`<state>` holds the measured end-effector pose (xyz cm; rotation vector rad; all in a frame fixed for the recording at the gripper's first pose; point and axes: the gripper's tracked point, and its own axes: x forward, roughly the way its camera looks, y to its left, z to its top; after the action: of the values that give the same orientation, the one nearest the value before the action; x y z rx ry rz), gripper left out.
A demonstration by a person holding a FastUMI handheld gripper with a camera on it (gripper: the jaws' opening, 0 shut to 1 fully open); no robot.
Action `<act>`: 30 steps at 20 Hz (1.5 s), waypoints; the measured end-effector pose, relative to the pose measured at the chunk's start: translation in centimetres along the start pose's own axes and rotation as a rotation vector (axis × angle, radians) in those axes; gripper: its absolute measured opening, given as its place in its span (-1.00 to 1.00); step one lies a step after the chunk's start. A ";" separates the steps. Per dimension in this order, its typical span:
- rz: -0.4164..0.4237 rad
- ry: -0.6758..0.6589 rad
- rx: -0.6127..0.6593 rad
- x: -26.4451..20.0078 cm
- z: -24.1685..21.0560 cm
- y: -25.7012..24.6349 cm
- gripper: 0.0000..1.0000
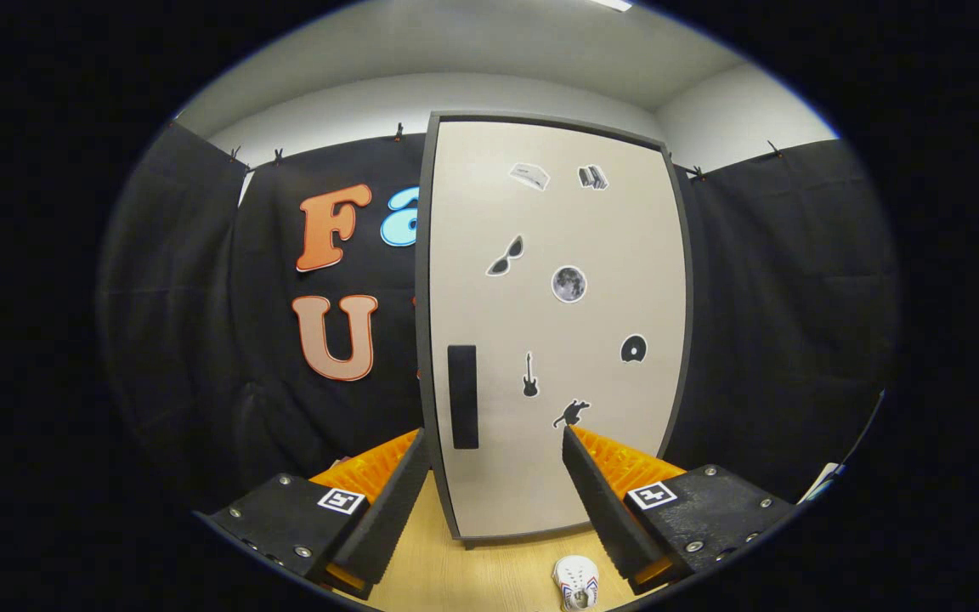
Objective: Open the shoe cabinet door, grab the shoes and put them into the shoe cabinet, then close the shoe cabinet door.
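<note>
A tall shoe cabinet (557, 323) stands upright at the far side of a light wooden table (472, 569), its pale door (566, 255) shut flush inside a dark frame, with black booth cloth hanging behind it and to either side. Nothing of the task looks done: the door is yet to be opened, the shoe yet to be lifted and stowed, and the door yet to be closed again, so by this reading the job sits at its very start. A dark vertical handle (462, 396) is set low near the door's left edge, and small decorative stickers, among them a pair of sunglasses, a moon, a guitar and a disc, dot the panel to the right of it. The gripper (494, 442) points straight at the cabinet's lower half with its two fingers spread wide apart, holding nothing and touching nothing; the handle lies just beyond the left finger's tip, inside the gap but apart from both fingers. A small white shoe (576, 582), with what appear to be red and blue markings, rests on the table on the near side, close in front of the cabinet's foot and just beside the right finger, untouched. A corner of something pale shows far off to the right past the cloth, too small to identify.
</note>
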<state>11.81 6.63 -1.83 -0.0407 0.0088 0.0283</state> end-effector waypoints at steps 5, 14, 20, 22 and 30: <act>0.006 0.033 0.003 4.8 -1.0 0.2 0.93; 0.044 0.070 0.018 11.4 -2.8 2.9 0.93; 0.056 0.087 -0.005 14.7 -3.6 4.7 0.63; 0.068 0.096 0.005 14.8 -3.8 5.3 0.31; 0.079 0.052 -0.024 13.3 -3.5 4.3 -0.38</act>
<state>24.96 11.13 -5.59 -0.0651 0.0619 0.1066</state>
